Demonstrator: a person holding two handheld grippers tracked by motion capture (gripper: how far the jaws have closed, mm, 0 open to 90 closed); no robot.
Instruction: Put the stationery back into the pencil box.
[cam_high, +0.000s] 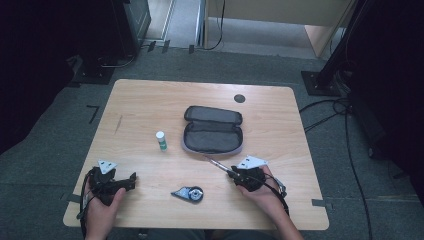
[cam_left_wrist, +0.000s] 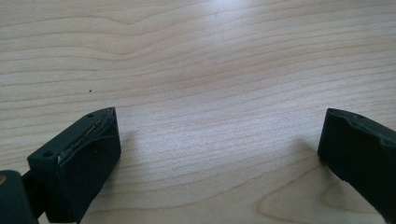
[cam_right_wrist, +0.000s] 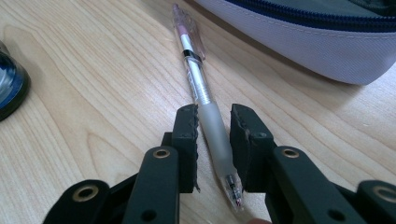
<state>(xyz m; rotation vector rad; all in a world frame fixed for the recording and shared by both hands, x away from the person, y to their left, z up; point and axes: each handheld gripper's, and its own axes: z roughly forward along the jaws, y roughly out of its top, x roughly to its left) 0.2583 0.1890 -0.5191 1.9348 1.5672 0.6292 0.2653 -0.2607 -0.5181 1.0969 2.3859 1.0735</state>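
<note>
The right hand-held gripper (cam_right_wrist: 214, 123) sits near the tabletop's (cam_high: 150, 100) front right corner, jaws clamped on the frosted grip of a clear ballpoint pen (cam_right_wrist: 201, 91). The pen lies flat on the wood, its cap end pointing toward the open grey pencil case (cam_high: 213, 130) at the tabletop's centre, just short of the case's front edge. Over by the front left corner, the left hand-held gripper (cam_left_wrist: 219, 140) hovers low over bare wood, jaws spread wide and holding nothing. A small white glue stick (cam_high: 160, 140) stands upright left of the case, and a blue correction-tape dispenser (cam_high: 188, 193) lies near the front edge between the two hands.
</note>
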